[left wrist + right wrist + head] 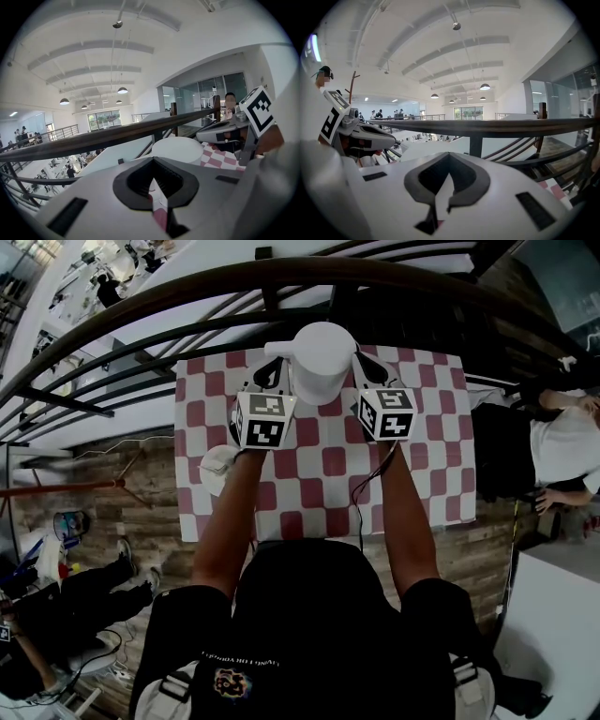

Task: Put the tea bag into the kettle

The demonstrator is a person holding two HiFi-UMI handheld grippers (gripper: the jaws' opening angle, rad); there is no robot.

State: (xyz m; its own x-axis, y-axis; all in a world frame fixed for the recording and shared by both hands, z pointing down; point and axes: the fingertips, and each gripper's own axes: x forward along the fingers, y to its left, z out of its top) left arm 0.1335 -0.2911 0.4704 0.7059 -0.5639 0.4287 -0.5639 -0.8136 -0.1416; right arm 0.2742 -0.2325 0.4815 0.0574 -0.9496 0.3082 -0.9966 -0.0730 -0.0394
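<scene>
1. Flanking the kettle (319,362) with the left gripper (267,377) and right gripper (366,371), both clamped shut on nothing.
2. No tea bag held; possibly the small white thing (217,465) at the table's (422,474) left edge, too small to confirm.
3. Risk of nudging the kettle over the far edge; seemingly lidded too, blocking any drop.

Checkered table (441,427) beside dark railing (487,126) (wood floor (122,484)).

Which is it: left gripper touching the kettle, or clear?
Cannot tell. In the head view the left gripper overlaps the kettle edge; no view shows contact or gap plainly.
</scene>
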